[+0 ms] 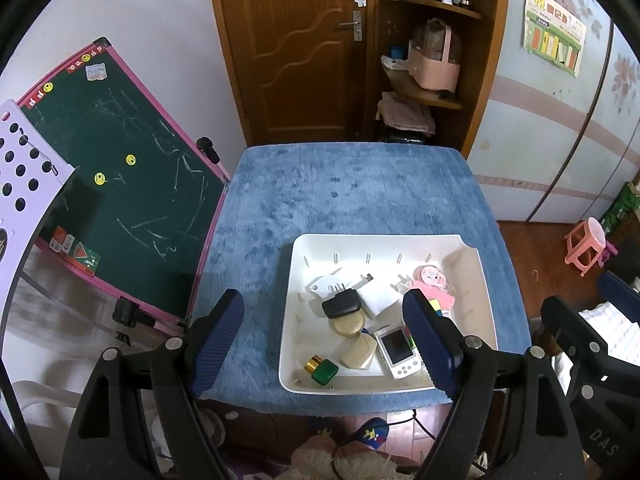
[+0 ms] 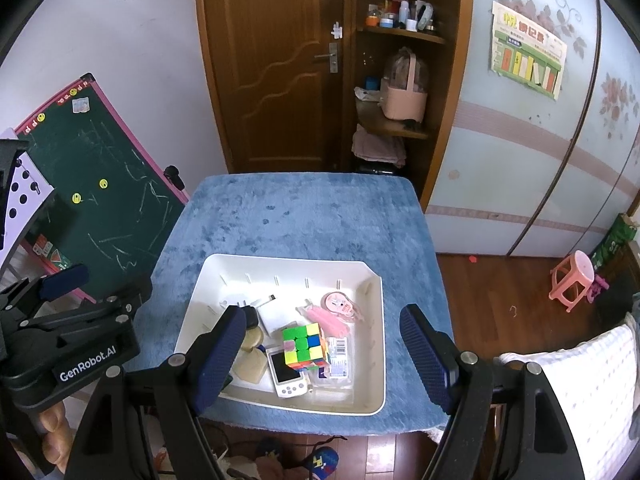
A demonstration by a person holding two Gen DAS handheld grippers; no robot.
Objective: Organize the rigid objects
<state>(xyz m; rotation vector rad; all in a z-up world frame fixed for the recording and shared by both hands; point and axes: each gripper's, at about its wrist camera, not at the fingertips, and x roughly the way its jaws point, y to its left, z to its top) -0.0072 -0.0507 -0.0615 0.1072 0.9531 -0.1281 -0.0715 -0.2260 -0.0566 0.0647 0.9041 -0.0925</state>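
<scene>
Now, both grippers wide, tray [image 2: 372, 360] full

One white tray [image 2: 372, 360], one cube [image 2: 306, 346], one handheld console [image 2: 286, 374], perhaps two beige cases [image 1: 358, 352]

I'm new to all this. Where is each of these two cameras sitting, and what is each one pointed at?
Left wrist view: rides the left gripper, looking forward and down at the white tray; its open dark-blue fingers frame the shot, right gripper at far right.
Right wrist view: rides the right gripper, facing the same tray with the Rubik's cube; the left gripper appears at left.
Shared: tray, blue table cover, chalkboard, wooden door.
</scene>
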